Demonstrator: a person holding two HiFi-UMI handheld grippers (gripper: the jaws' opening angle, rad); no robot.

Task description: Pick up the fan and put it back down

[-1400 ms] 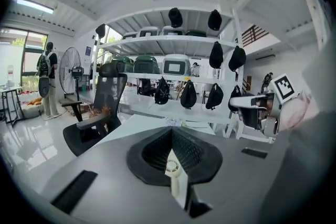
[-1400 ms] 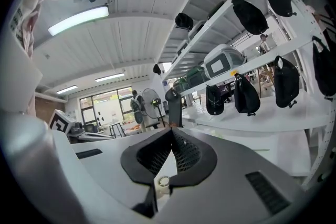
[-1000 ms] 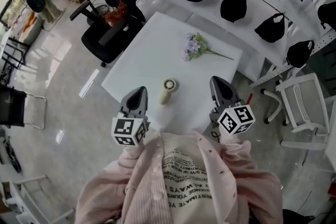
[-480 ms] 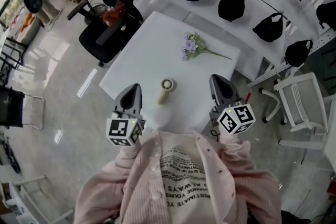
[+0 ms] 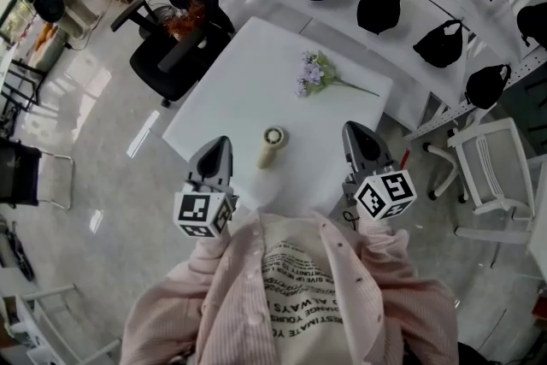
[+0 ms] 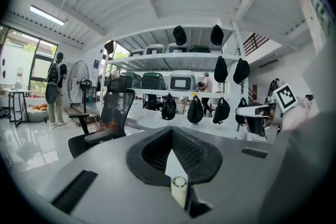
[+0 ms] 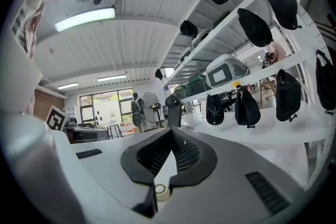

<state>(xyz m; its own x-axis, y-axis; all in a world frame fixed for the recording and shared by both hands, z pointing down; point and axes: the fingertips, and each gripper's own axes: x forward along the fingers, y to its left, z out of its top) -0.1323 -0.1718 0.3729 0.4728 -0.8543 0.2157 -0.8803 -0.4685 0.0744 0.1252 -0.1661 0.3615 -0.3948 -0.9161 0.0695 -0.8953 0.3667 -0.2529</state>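
The white square surface [image 5: 248,90] carried only 2 things. The person stood at its near edge and held 2 tools over that edge.

The left hand-held gripper [image 5: 219,143] sat over the near left corner. The right hand-held gripper [image 5: 351,130] sat over the near right corner. Both pointed across the surface toward its far edge. Both were clenched, with their jaws together and nothing between them.

A small bunch of purple flowers [image 5: 314,74] lay close to the far right corner, well away from both tools.

The little cream fan [image 5: 271,148] was on the surface near the near edge, between the 2 tools and touching neither. It was a bit ahead and to the right of the left tool, and to the left of the right tool. The left one looked a little nearer, so I think it had the shorter way for any grab.

The fan seemed to stand up straight. Its long side ran up and down, and its round top pointed at the ceiling.

This fits a fan waiting to be lifted, or 1 already set back down.
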